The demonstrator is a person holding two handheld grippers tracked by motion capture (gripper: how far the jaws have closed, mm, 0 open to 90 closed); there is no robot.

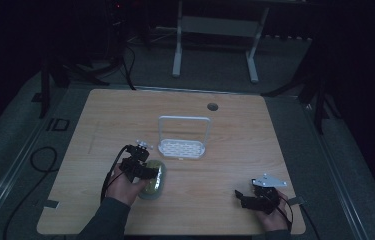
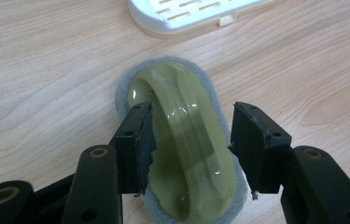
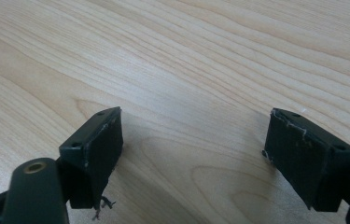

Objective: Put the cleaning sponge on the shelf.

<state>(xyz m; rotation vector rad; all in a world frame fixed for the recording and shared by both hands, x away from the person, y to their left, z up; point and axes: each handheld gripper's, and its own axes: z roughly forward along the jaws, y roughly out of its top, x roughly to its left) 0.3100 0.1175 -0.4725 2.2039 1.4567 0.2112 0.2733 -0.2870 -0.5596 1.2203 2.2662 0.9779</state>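
Room: dim, with a dark floor around one pale wooden worktop (image 1: pixel 215 200) and a white frame stand beyond its far edge.
Left hand-held gripper (image 2: pixel 189 140): jaws spread part-way and straddling the raised green handle of a scrubber, one jaw on each side; the left jaw sits tight against the green top, the right jaw stands just off it. Not clenched on it.
Scrubber (image 2: pixel 182 121): one, olive-green glossy top on a grey pad, lying flat on the worktop at the near-left, just in front of the white rack.
Left hand (image 1: pixel 125 185): wrapped around the gripper body, dark sleeve entering from the bottom edge.
Right hand-held gripper (image 3: pixel 193 154): jaws wide apart, released, holding nothing, bare wood between them; it sits low over the near-right corner of the worktop.
Rack (image 1: pixel 182 148): one, white, slotted base with an upright hoop handle, near the worktop's middle.
Count: two hand-held grippers, one scrubber, one rack, one cable hole (image 1: pixel 212 106) near the far edge.
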